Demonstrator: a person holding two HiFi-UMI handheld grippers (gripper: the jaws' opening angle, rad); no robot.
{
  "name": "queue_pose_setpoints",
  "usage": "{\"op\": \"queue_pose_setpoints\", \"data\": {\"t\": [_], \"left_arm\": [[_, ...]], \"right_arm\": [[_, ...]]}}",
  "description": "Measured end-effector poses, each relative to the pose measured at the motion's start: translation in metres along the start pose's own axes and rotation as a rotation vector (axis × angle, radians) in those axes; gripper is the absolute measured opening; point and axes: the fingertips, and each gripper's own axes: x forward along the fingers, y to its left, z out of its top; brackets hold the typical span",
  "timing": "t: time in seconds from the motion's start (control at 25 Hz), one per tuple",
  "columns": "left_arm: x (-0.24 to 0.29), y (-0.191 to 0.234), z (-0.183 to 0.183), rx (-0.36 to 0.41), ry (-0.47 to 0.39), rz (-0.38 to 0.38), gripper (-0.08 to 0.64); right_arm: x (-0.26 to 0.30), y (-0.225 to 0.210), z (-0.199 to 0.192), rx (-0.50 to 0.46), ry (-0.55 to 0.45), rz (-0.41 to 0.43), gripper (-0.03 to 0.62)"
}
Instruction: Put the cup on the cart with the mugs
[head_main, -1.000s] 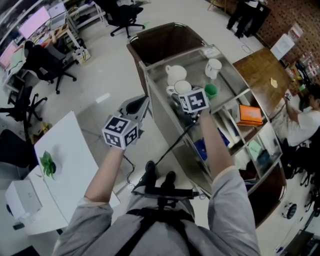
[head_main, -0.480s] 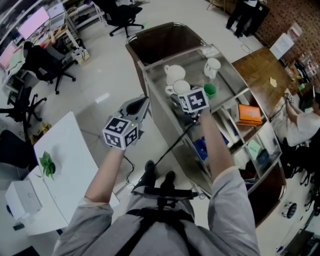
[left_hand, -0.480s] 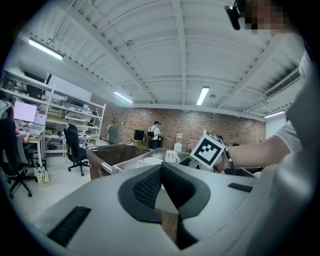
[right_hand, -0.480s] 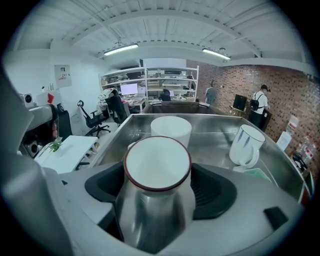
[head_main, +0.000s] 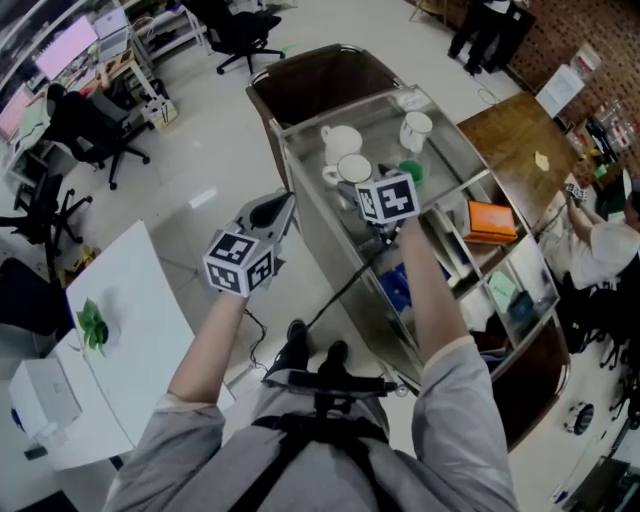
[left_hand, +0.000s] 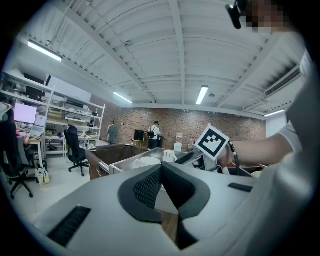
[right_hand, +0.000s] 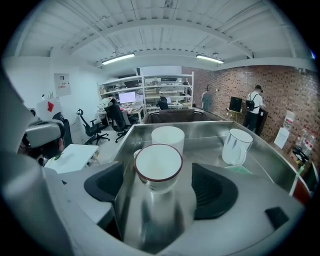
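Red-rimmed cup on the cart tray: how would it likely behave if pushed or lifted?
The cup looks rigid and glazed, probably ceramic, so likely breakable and slick for the fingers. It stands upright on the smooth steel tray, so a push would probably slide it into the white mug behind rather than tip it.

Shiny metal cart (right_hand: 206, 144), seemingly glazed cup (right_hand: 158, 167)

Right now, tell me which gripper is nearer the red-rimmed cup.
The right gripper. Its jaws, just opening, flank the cup without touching it on the cart; the left gripper hangs off the cart's side, shut.
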Motion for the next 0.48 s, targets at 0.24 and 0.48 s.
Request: {"op": "queue_pose_setpoints", "data": {"t": [0.24, 0.48], "left_arm": [[-0.009, -0.021, 0.003, 0.011, -0.012, 0.021, 0.002], [-0.032, -0.037, 0.004, 0.030, -0.012, 0.067, 0.002]], "right_arm": [[-0.042, 0.000, 0.008, 0.050, -0.126, 0.010, 0.437], [-0.088, 0.028, 0.015, 0.037, -0.253, 0.083, 0.330]]}}
